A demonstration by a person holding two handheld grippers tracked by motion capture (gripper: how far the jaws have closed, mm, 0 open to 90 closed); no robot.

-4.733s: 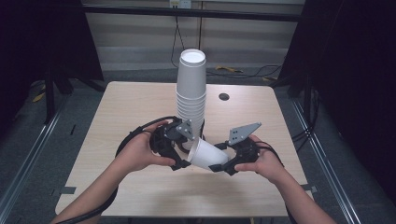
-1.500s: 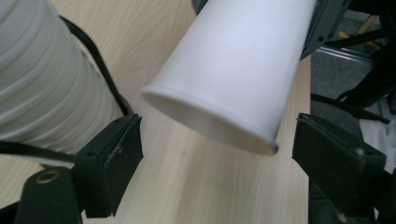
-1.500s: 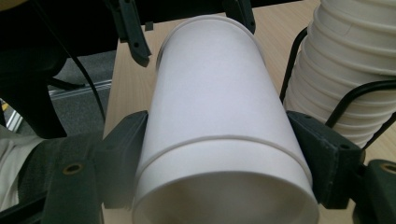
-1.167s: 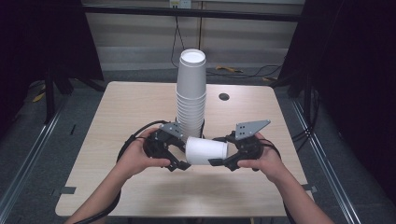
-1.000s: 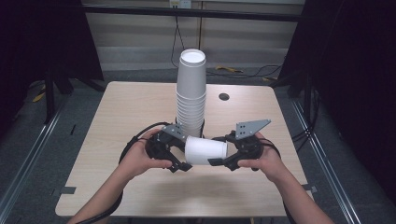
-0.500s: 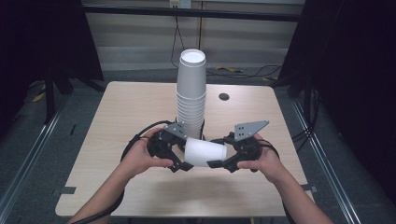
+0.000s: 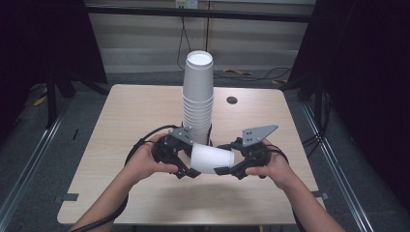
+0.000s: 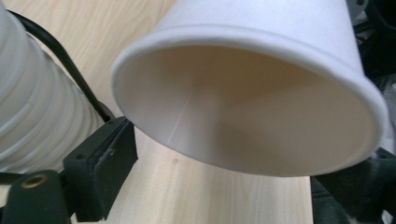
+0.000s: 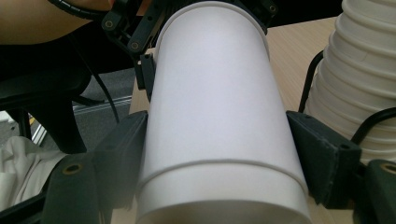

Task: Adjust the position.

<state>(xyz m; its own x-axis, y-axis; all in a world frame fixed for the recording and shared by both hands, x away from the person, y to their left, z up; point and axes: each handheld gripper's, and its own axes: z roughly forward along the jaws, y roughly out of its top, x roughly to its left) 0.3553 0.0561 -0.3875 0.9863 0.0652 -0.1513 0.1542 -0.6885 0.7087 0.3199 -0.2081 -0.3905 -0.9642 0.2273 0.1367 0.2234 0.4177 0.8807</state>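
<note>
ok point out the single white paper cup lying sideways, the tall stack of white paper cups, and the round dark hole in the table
single white paper cup (image 7: 211, 158), high view, its side wall
tall stack of white paper cups (image 7: 197, 94), high view, upper side
round dark hole (image 7: 232, 100), high view, its centre

- One loose white paper cup (image 7: 212, 158), lying on its side between the two claws.
- One tall stack of white cups (image 7: 197, 96); its ribbed rims are too close together to count the cups in it.
- Two claws: the left claw (image 7: 186, 166) and the right claw (image 7: 227, 166).
- Two hands, one on each claw.
- One wooden bench (image 7: 121, 121).
- One dark round hole (image 7: 231, 100) in the bench top.
</note>
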